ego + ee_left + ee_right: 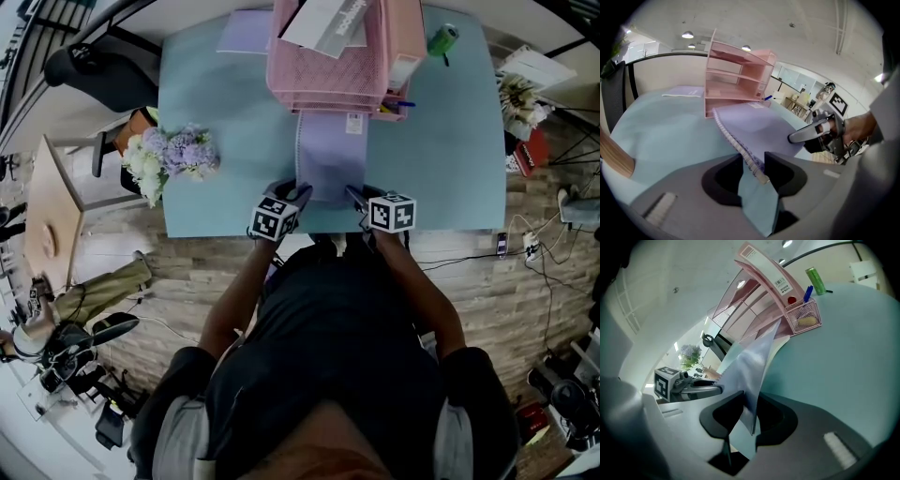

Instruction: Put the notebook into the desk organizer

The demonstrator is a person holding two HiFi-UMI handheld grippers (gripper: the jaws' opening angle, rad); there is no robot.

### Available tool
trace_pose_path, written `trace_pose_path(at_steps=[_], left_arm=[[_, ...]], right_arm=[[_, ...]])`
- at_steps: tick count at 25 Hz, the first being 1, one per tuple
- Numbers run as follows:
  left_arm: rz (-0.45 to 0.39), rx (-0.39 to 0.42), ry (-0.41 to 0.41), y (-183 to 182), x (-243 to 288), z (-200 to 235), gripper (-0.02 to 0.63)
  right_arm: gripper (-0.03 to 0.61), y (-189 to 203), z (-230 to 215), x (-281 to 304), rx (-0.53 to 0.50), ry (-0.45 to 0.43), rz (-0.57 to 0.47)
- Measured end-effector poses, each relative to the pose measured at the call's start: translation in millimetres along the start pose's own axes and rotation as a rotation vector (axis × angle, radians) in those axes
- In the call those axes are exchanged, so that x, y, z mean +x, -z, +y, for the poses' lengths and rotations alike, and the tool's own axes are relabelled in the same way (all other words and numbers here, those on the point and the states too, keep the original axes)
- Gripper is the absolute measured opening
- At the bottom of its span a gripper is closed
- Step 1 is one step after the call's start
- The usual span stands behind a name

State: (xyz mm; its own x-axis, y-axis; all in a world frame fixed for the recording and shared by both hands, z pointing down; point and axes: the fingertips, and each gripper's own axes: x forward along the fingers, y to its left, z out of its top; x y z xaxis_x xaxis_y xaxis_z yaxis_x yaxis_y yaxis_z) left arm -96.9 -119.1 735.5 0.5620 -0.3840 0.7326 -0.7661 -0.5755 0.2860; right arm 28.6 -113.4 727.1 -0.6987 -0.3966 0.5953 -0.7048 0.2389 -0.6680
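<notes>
Two sets of jaws, both closed tight: my left gripper nips the spiral-bound near corner of the lilac notebook, my right gripper the other near corner. Its far edge reaches the foot of the pink desk organizer on the blue table.

this is looking like an office: a pink desk organizer is standing on a pale blue surface, a black office chair is sitting nearby, and cables are trailing across the floor.
</notes>
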Motion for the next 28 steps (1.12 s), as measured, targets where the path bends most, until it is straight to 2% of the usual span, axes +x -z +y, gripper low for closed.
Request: trace_pose_path(at_steps=[14,28], left_arm=[[0.012,-0.049,0.001,-24,22,15,0.201],[0.037,-0.135,0.009,-42,51,41,0.202]], right_arm=[[0.078,-29,-24,14,0.012,0.009,0.025],[0.061,-57,-41,36,0.188,-0.047,0.016]])
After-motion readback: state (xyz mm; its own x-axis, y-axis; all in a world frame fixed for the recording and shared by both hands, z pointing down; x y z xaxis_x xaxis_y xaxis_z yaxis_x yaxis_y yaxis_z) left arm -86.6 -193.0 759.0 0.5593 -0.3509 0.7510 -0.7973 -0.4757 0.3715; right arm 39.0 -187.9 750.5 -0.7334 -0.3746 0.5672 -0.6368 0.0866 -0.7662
